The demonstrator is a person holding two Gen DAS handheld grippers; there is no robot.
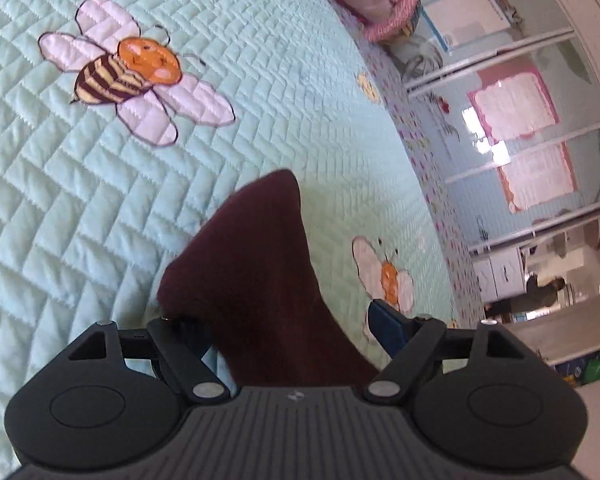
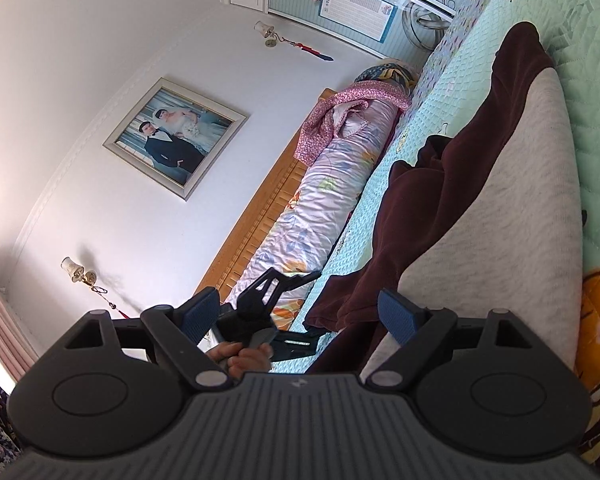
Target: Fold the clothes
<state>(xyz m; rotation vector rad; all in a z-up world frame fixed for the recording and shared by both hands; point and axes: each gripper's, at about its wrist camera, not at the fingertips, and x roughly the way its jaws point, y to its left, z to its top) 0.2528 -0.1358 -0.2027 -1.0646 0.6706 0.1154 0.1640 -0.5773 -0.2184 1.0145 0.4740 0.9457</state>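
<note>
Garment (image 1: 256,280), maroon, on the bed (image 1: 260,92), a peak of cloth between the wide jaws of the left tool (image 1: 292,328), pads apparently not pressing. Best to close low on the edge, lift clear, lay flat. Quilt mint, stitched with bees; mirrored wardrobe beyond.

From the right: same garment (image 2: 432,216), grey lining up, beside the right tool (image 2: 300,316), also wide, holding nothing. Headboard, rolled bedding, framed photo on white wall.

Both views give you bright, even daylight. Expect heavy fisheye bending and dark corners at the edges. Your left wrist view shows motion blur on the mirrored wardrobe (image 1: 532,128); your right wrist view stays sharp, with wall lamp (image 2: 74,270) shadows.
</note>
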